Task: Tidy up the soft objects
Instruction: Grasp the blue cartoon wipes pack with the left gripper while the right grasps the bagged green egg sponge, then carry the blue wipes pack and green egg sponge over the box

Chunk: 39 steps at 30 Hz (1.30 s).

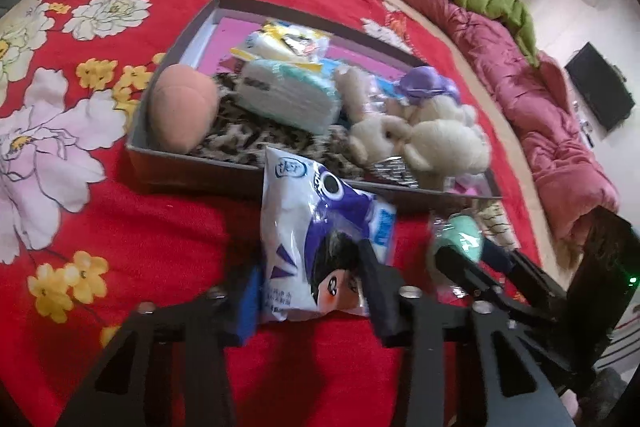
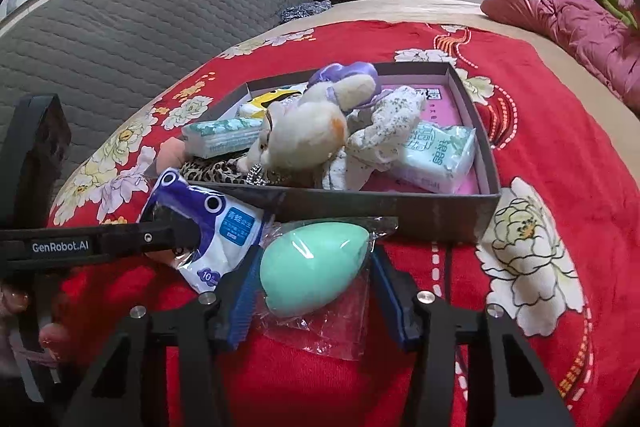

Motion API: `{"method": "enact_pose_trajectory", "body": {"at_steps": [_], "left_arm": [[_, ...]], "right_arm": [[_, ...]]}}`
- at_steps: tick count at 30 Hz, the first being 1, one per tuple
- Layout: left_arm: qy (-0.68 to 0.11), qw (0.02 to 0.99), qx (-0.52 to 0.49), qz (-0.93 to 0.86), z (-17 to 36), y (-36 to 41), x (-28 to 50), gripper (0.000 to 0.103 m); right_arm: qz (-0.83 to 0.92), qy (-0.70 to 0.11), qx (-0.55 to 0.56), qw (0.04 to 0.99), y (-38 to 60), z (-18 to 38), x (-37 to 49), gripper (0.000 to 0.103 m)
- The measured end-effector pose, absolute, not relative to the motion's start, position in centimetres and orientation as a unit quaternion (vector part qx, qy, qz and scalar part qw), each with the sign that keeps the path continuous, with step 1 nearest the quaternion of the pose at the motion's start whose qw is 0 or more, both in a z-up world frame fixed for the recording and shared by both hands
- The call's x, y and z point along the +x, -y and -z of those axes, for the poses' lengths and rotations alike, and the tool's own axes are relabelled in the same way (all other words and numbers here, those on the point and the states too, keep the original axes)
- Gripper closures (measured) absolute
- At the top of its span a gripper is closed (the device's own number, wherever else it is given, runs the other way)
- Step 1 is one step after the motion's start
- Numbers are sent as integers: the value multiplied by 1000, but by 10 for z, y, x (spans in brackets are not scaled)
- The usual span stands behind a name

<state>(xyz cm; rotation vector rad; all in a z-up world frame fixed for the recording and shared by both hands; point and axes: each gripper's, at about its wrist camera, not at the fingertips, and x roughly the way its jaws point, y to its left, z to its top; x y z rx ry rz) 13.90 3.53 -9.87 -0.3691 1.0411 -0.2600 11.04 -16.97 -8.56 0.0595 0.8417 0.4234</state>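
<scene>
Straddling two items at lower centre of each frame, just before dark shallow cardboard box (image 2: pixel 400 213) on red floral bedspread (image 1: pixel 100 163). Your left gripper (image 1: pixel 310 291) pinches white-and-purple plastic tissue packet (image 1: pixel 316 227); light, slick film, keep hold mid-body. Your right gripper (image 2: pixel 314 291) sits open around mint-green egg-shaped sponge (image 2: pixel 312 267) in clear crinkly bag; squashy, slippery, so clamp sponge itself, not loose wrap.

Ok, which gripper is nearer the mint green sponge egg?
Right. The right gripper has the mint green sponge egg between its fingers; the left gripper sits beside it, around the white-and-purple packet.
</scene>
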Motion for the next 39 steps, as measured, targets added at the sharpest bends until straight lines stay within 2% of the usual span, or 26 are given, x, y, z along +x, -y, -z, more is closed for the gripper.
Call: {"method": "enact_pose_trajectory", "body": {"at_steps": [2, 5, 24, 39], "left_arm": [[-489, 846, -171, 128, 95, -31, 137, 73], [-480, 849, -169, 141, 86, -26, 133, 79], [-387, 894, -165, 154, -5, -27, 130, 80], [-379, 905, -134, 136, -8, 2, 166, 80]], "right_arm": [[-202, -402, 33, 892, 173, 82, 108, 50], [-199, -397, 37, 895, 178, 76, 104, 51], [-181, -303, 29, 935, 196, 21, 98, 51], [-158, -288, 48, 943, 219, 19, 126, 51]]}}
